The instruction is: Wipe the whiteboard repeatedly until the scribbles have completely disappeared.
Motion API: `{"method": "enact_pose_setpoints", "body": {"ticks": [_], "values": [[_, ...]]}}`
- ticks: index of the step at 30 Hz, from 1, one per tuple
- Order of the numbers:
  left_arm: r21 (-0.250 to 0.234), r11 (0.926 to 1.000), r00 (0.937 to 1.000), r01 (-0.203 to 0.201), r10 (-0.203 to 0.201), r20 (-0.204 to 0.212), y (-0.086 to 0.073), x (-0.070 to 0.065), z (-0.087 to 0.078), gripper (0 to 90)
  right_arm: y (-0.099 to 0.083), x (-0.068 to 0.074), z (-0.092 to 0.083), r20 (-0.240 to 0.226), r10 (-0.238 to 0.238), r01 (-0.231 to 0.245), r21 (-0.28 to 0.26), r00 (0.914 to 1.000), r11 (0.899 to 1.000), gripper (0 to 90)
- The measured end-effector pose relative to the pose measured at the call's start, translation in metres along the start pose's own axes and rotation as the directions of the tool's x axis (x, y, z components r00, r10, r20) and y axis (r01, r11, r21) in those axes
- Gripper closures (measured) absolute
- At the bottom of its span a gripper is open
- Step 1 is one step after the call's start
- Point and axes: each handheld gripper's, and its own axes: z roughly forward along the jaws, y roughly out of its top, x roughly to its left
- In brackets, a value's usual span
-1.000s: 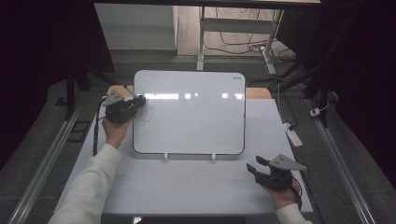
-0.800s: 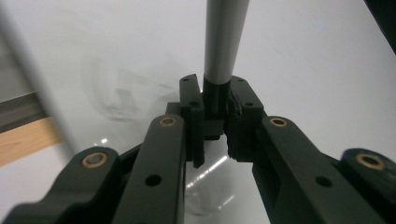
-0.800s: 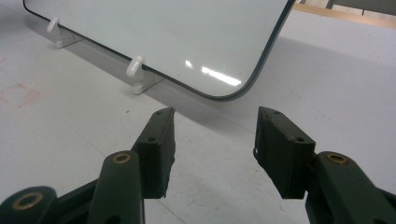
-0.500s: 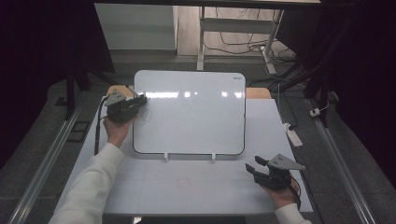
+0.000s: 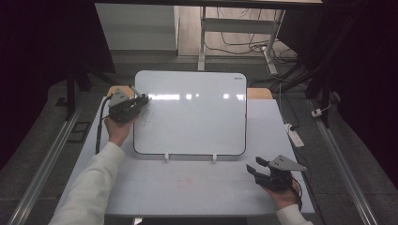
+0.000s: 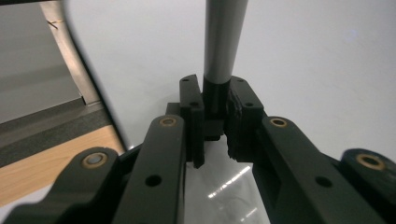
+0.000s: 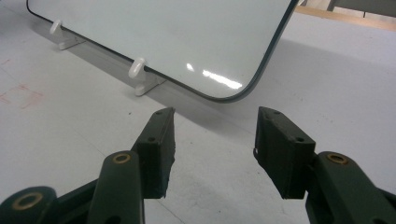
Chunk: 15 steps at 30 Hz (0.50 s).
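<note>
A white whiteboard (image 5: 192, 112) leans on two small white feet (image 5: 166, 158) at the middle of the pale table (image 5: 141, 192). My left gripper (image 5: 141, 101) is at the board's upper left corner, shut on a marker (image 5: 134, 90). In the left gripper view the marker's grey barrel (image 6: 224, 42) rises from between the pads, its black end clamped, with the left gripper (image 6: 215, 100) over the whiteboard (image 6: 303, 56). Faint scribbles (image 5: 146, 117) show just below that gripper. My right gripper (image 5: 256, 168) rests low at the table's front right, open, with nothing between its fingers. The right gripper (image 7: 215, 126) faces the whiteboard's lower corner (image 7: 163, 32).
A white power strip (image 5: 294, 136) lies by the table's right edge. Faint red marks (image 5: 185, 183) are on the table in front of the board. A wooden strip (image 5: 259, 93) shows behind the board, and cables lie on the floor beyond.
</note>
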Motion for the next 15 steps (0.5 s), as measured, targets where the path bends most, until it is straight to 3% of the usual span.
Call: {"method": "enact_pose_setpoints", "body": {"ticks": [3, 6, 8, 10, 12, 15], "values": [[-0.002, 1.0, 1.0, -0.006, 0.006, -0.008, 0.0, 0.004, -0.002, 77.5, -0.001, 0.0, 0.0, -0.002, 0.0, 0.0, 0.002, 1.0, 1.0, 47.2], [-0.005, 0.9994, 0.9993, 0.035, -0.035, 0.012, -0.003, 0.005, -0.003, 77.5, -0.001, 0.0, 0.001, -0.004, 0.0, 0.0, 0.002, 1.0, 1.0, 47.2], [0.003, 0.9996, 0.9985, 0.029, -0.029, 0.046, -0.009, -0.003, -0.003, 77.5, -0.001, 0.0, 0.0, -0.004, -0.001, 0.001, 0.002, 1.0, 1.0, 47.2], [0.018, 0.9998, 0.9972, -0.009, 0.007, 0.075, -0.015, -0.015, -0.001, 77.5, -0.001, 0.0, 0.0, -0.004, -0.001, 0.001, 0.001, 1.0, 1.0, 47.2], [0.021, 0.9997, 0.9949, -0.009, 0.007, 0.101, -0.019, -0.021, 0.0, 77.5, -0.001, -0.001, 0.0, -0.003, 0.0, 0.0, 0.002, 1.0, 1.0, 47.2], [0.008, 0.9999, 0.9975, -0.014, 0.014, 0.069, -0.015, -0.016, 0.0, 77.5, -0.001, -0.001, 0.0, -0.001, 0.003, -0.003, 0.004, 1.0, 1.0, 47.1]]}}
